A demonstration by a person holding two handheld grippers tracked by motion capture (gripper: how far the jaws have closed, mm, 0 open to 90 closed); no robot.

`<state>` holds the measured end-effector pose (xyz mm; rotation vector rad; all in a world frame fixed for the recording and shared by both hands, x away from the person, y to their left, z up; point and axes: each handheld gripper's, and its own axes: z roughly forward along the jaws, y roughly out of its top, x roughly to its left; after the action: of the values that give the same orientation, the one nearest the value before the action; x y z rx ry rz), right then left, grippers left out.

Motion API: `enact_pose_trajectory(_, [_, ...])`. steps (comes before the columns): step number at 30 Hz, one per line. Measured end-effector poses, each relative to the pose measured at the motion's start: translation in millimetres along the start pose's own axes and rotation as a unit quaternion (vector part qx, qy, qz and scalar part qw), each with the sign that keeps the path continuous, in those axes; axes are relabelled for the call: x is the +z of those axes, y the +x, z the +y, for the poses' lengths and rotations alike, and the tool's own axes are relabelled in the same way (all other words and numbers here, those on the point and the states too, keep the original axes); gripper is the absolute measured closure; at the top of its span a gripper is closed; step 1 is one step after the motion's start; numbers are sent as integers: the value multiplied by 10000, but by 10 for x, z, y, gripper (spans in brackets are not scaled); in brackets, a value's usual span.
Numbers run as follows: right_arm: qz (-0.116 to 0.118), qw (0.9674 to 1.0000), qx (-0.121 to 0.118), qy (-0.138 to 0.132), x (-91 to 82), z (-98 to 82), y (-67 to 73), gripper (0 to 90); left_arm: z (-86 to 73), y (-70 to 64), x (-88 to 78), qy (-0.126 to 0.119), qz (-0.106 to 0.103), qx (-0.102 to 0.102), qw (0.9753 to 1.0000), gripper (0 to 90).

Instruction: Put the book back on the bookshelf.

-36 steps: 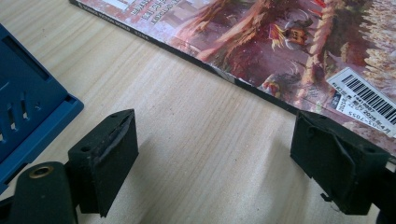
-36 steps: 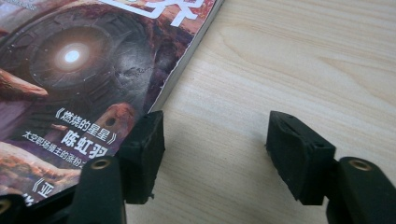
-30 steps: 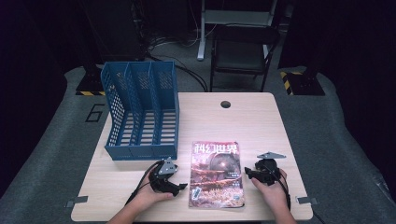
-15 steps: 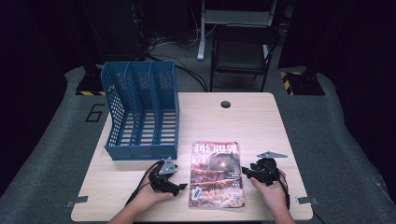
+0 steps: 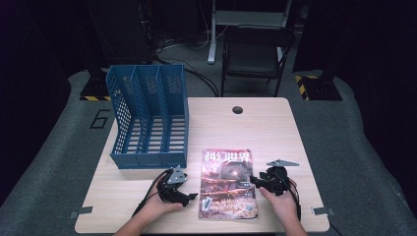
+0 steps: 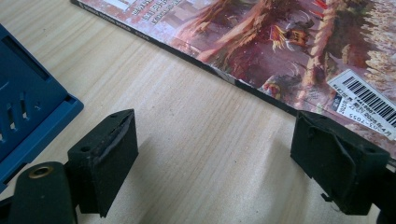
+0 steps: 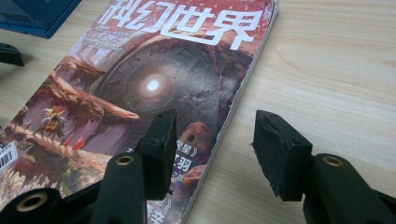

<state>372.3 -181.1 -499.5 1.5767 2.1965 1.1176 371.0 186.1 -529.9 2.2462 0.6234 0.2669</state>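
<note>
A magazine (image 5: 227,184) with a reddish cover lies flat near the table's front edge. My left gripper (image 5: 189,189) rests on the table just left of it, open, with bare wood between its jaws (image 6: 215,135). The magazine's barcode corner (image 6: 280,37) lies just past one jaw. My right gripper (image 5: 254,183) sits at the magazine's right edge, open. One of its jaws hangs over the cover (image 7: 154,79) and the other over the table, so the edge runs between them (image 7: 215,123). Those jaws have just been opening, and the pads do not press on the magazine.
A blue three-slot file rack (image 5: 150,118) stands at the table's left rear, its base close to my left gripper (image 6: 28,107). The wooden table (image 5: 275,128) has a cable hole (image 5: 237,109) near its far edge. A dark chair (image 5: 255,54) stands behind the table.
My right gripper has edged slightly left onto the magazine's right edge. The left gripper, the magazine and the rack have stayed where they were.
</note>
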Motion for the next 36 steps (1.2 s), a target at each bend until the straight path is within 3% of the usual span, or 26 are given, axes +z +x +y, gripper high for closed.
enact_pose_trajectory(4, [-25,10000,-41,33,30,-5,-8,480,1,-1,1,-1,1,-2,10000,148])
enact_pose_trajectory(7, [17,9999,123,89,58,-15,-3,471,2,4,-1,5,19,31,10000,149])
enact_pose_trajectory(10, [45,9999,94,91,78,-18,4,457,1,-1,1,0,0,0,10000,149])
enact_pose_trajectory(11, [66,9997,208,147,78,-19,25,455,1,-1,1,0,0,0,10000,149])
enact_pose_trajectory(14, [77,9998,78,145,106,-21,24,451,2,-2,1,-1,1,-2,10000,150])
enact_pose_trajectory(17, [104,9997,132,199,127,-26,46,446,4,-7,6,-26,11,-31,10000,150])
enact_pose_trajectory(19, [100,9997,55,199,147,-29,55,444,9,-14,11,-14,100,-35,9999,151])
enact_pose_trajectory(23, [105,9996,-5,257,183,-38,96,435,17,-20,17,-15,86,-74,9999,154])
enact_pose_trajectory(25, [147,9995,34,280,186,-38,114,430,20,-41,28,-63,170,-155,9997,159])
enact_pose_trajectory(29, [161,9995,-6,259,193,-42,126,415,53,-64,24,-21,0,-235,9997,185])
enact_pose_trajectory(32, [185,9995,135,209,199,-43,120,410,91,-79,29,-2,-85,-397,9992,226])
enact_pose_trajectory(34, [201,9994,190,207,197,-42,116,408,106,-74,23,65,-69,-388,9992,243])
enact_pose_trajectory(35, [179,9994,190,238,196,-40,125,404,130,-73,30,65,-92,-600,9981,251])
enact_pose_trajectory(36, [195,9993,193,269,195,-35,127,396,146,-72,32,91,-144,-662,9977,256])
